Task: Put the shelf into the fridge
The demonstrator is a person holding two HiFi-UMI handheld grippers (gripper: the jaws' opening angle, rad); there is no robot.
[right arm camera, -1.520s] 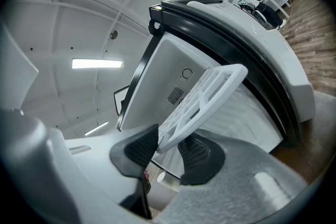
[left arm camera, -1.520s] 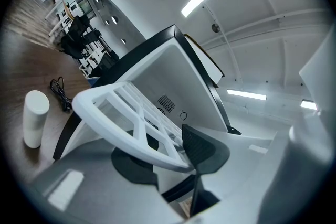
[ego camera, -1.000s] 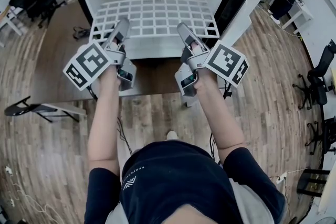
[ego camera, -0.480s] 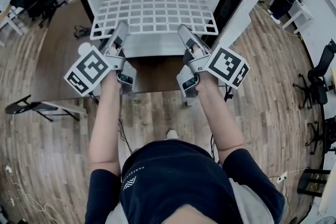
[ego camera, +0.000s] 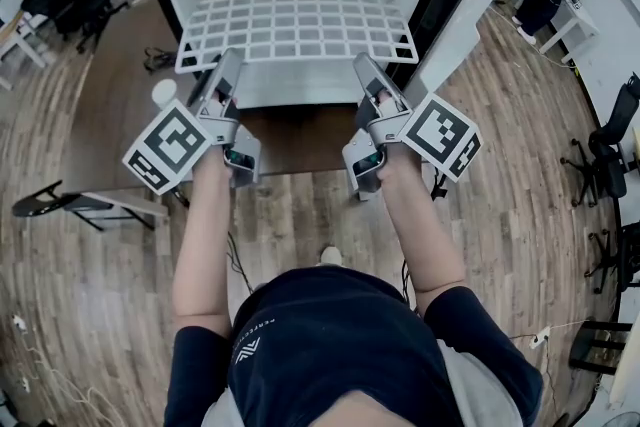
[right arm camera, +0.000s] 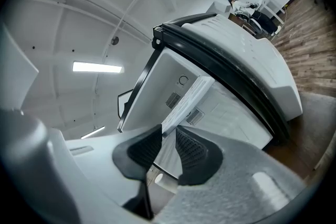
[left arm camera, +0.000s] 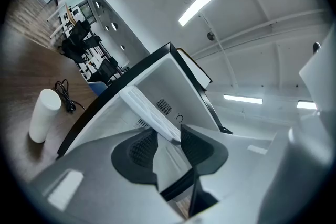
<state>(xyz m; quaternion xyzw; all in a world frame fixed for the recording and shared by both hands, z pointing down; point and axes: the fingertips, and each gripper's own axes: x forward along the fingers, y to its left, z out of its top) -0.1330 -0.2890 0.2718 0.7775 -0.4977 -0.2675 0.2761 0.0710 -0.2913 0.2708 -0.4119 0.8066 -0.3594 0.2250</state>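
- Wood-plank floor (ego camera: 300,215) runs under a dark brown table (ego camera: 290,140), and on that table stands the open fridge (ego camera: 180,0), black outside and smooth white inside, with a round vent grille on its back wall.
- The shelf (ego camera: 300,30) sits mostly inside the fridge cavity, with its front edge still out past the opening.
- The left gripper (ego camera: 232,63) meets that front edge near the shelf's left corner. Its jaws are fairly wide and closing, with the thin edge between them and a gap still showing.
- The right gripper (ego camera: 362,67) meets the edge near the right corner. Its jaws are narrower and also closing, and only the shelf's end sits between their tips.
- Risk: the 2 grips look uneven, so a push now could skew the shelf and wedge a corner against a side wall.
- Risk: the right jaws catch only the very end, so the edge could slip out.
- Risk: a white cup (ego camera: 162,93) stands just beside the left gripper's marker cube, and a sideways swing could topple it.
- The shelf is a thin, stiff white wire grid of rectangular cells, probably slick. The pads (left arm camera: 139,149) are dark and ribbed, which should help them hold it.
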